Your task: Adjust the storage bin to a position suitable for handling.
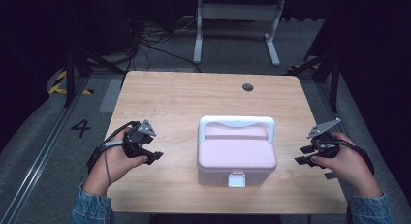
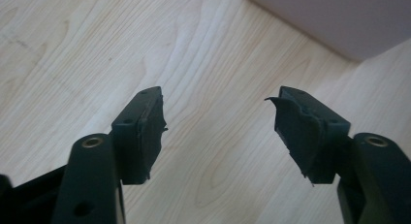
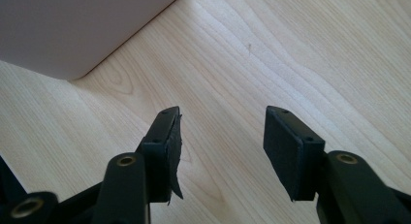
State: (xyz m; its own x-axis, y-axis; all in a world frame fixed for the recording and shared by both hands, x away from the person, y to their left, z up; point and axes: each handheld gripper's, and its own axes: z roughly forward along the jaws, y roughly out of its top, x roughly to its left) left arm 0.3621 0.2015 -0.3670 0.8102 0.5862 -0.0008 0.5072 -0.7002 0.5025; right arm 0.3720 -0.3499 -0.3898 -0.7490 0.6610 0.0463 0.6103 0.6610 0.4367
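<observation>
Box (image 1: 236, 153): one, pink (white handle), on table (image 1: 169, 98); two grippers flanking.

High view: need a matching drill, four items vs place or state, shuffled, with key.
Items:
1. pink plastic box with white handle
2. white latch
3. left gripper
4. round dark hole in the wooden table

Places or states:
A. far side of the tabletop
B. middle of the table, lid closed
C. open, left of the box
D. front face of the box

Pairs: 1-B, 2-D, 3-C, 4-A
</observation>
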